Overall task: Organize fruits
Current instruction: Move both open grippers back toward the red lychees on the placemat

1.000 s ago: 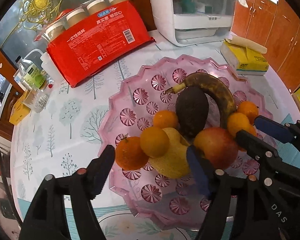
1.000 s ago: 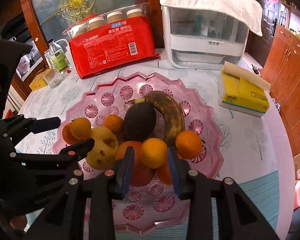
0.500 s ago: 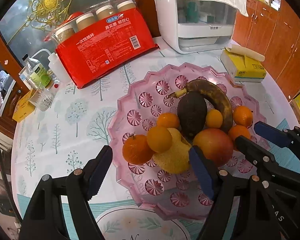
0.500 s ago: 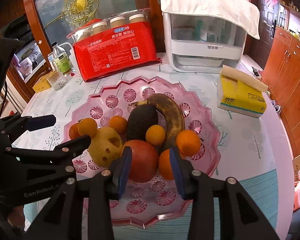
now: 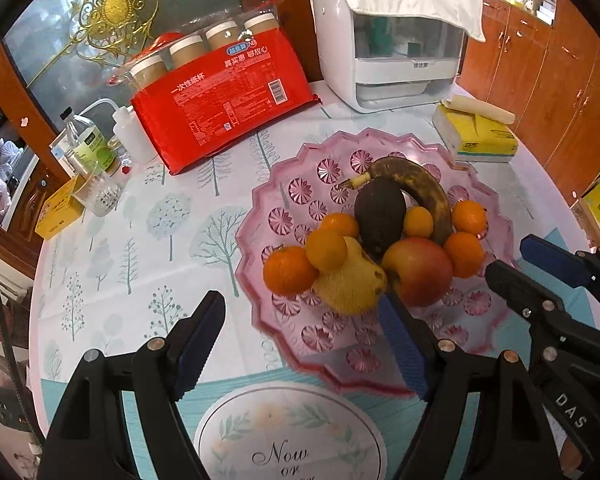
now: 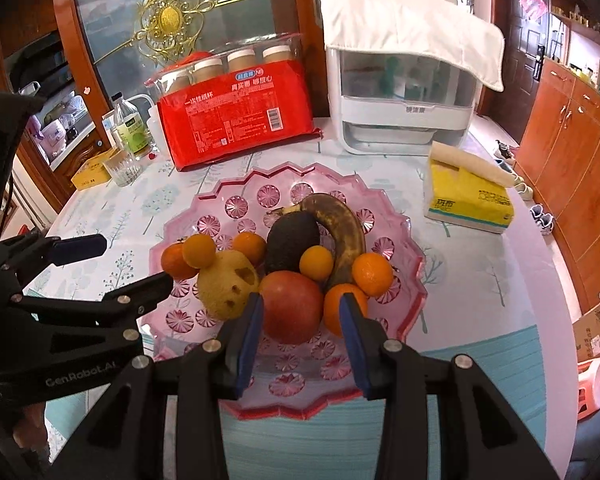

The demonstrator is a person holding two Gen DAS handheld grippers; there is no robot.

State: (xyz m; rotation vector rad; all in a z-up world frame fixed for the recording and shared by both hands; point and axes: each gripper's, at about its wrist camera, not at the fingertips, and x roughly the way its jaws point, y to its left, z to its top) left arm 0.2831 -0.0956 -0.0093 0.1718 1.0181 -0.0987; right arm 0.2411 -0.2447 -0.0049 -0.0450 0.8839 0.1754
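Observation:
A pink glass fruit plate (image 5: 300, 184) (image 6: 236, 204) holds a dark banana (image 5: 420, 184) (image 6: 340, 224), a dark avocado (image 5: 380, 212) (image 6: 292, 240), a red apple (image 5: 418, 270) (image 6: 290, 304), a yellow pear (image 5: 350, 284) (image 6: 226, 282) and several oranges (image 5: 288, 270) (image 6: 372, 272). My left gripper (image 5: 300, 340) is open and empty, above the plate's near left rim; it also shows in the right wrist view (image 6: 116, 260). My right gripper (image 6: 300, 332) is open and empty, just short of the apple; it also shows in the left wrist view (image 5: 540, 268).
A red pack of paper cups (image 5: 220, 92) (image 6: 236, 116) and a white appliance under a cloth (image 5: 392, 40) (image 6: 404, 80) stand at the back. A yellow tissue pack (image 5: 476, 136) (image 6: 468, 200) lies right of the plate. Bottles and a glass (image 5: 100, 192) (image 6: 124, 168) stand at the left.
The small orange held between my right fingers now rests on the plate between avocado and banana. Both grippers have drawn back toward the near edge of the plate.

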